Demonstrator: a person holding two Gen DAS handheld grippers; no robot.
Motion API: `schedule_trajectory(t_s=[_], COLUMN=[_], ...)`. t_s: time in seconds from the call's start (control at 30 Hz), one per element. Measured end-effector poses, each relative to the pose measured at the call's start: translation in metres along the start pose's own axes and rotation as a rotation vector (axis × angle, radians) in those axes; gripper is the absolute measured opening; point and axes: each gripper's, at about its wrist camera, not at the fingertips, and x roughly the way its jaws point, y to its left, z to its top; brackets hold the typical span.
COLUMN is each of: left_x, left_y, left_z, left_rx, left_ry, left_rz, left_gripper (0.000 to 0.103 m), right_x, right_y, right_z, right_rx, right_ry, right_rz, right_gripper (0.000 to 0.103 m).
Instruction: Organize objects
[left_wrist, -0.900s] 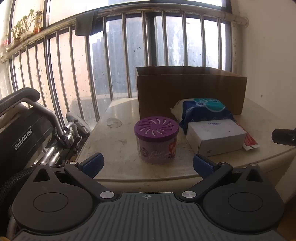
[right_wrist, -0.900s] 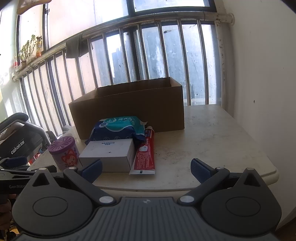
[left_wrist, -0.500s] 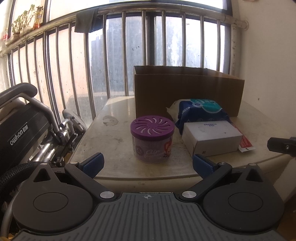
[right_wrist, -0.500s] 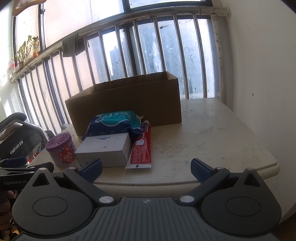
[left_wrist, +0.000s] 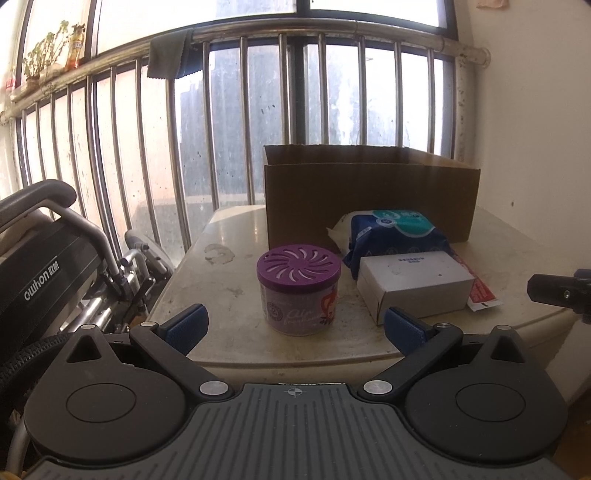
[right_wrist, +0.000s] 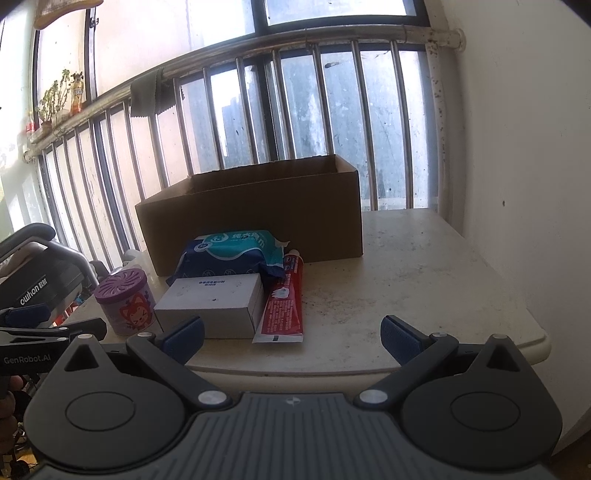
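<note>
A purple-lidded air freshener tub (left_wrist: 299, 291) (right_wrist: 125, 305) stands near the table's front edge. Right of it lie a white box (left_wrist: 413, 286) (right_wrist: 212, 304), a blue wipes pack (left_wrist: 395, 230) (right_wrist: 232, 253) and a red toothpaste tube (right_wrist: 284, 308) (left_wrist: 480, 293). An open cardboard box (left_wrist: 369, 192) (right_wrist: 255, 214) stands behind them. My left gripper (left_wrist: 295, 328) is open and empty, just in front of the tub. My right gripper (right_wrist: 291, 336) is open and empty, in front of the toothpaste tube.
The objects sit on a stained cream table (right_wrist: 413, 288) against a white wall (right_wrist: 524, 147). Metal window bars (left_wrist: 229, 129) run behind. A folded wheelchair (left_wrist: 51, 258) stands left of the table.
Both grippers have moved closer to the table and lowered a little; the objects look larger. Nothing on the table has moved.
</note>
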Motion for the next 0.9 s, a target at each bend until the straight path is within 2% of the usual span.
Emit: schedule_trajectory(t_s=[0.9], left_x=[-0.0045], left_y=[-0.0013], left_z=[0.0034], left_rx=[-0.008], left_ry=[-0.035], left_rz=[-0.043], left_gripper=[0.102], right_x=[-0.0066], right_y=[0.0017], right_z=[0.0057], right_rx=[0.001], right_ry=[-0.031], right_rz=[0.012], right_gripper=[0.103])
